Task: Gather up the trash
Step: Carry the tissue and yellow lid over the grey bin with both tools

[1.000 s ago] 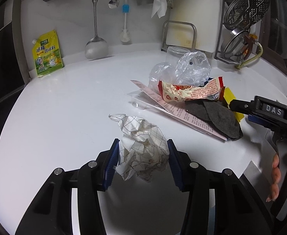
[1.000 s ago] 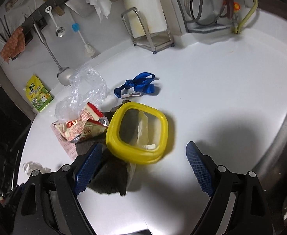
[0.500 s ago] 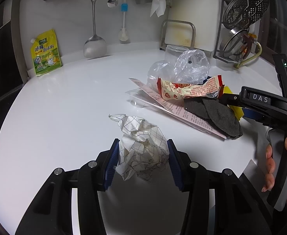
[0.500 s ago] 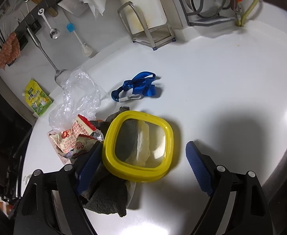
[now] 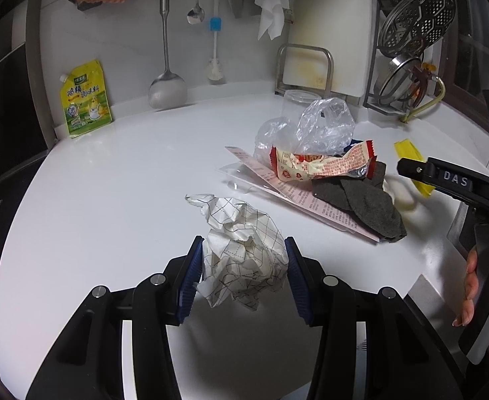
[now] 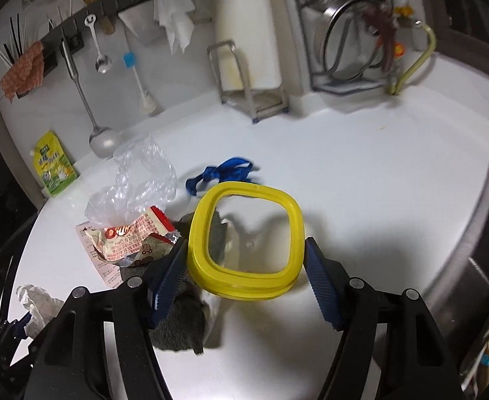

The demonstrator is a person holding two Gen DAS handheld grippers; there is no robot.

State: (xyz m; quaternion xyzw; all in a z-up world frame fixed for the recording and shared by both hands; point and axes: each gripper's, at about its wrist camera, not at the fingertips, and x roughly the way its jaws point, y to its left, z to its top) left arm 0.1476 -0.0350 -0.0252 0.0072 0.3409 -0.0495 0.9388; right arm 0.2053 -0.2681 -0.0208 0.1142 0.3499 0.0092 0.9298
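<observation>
Left tongs (image 5: 242, 275) clenched on the crumpled grid-print paper (image 5: 244, 260) – both blue pads press its sides, just above the white desk (image 5: 111, 200). Right tongs (image 6: 246, 281) closing around the yellow-rimmed clear container (image 6: 246, 243), pads right at its rim on both sides, contact looks made. Under and left of the container: grey cloth (image 6: 181, 326). Farther left, red-white snack wrapper (image 6: 131, 236) on a pink paper sheet (image 5: 297, 193), clear plastic bag (image 6: 137, 180) behind it. Blue strap (image 6: 224, 173) just beyond the container.
</observation>
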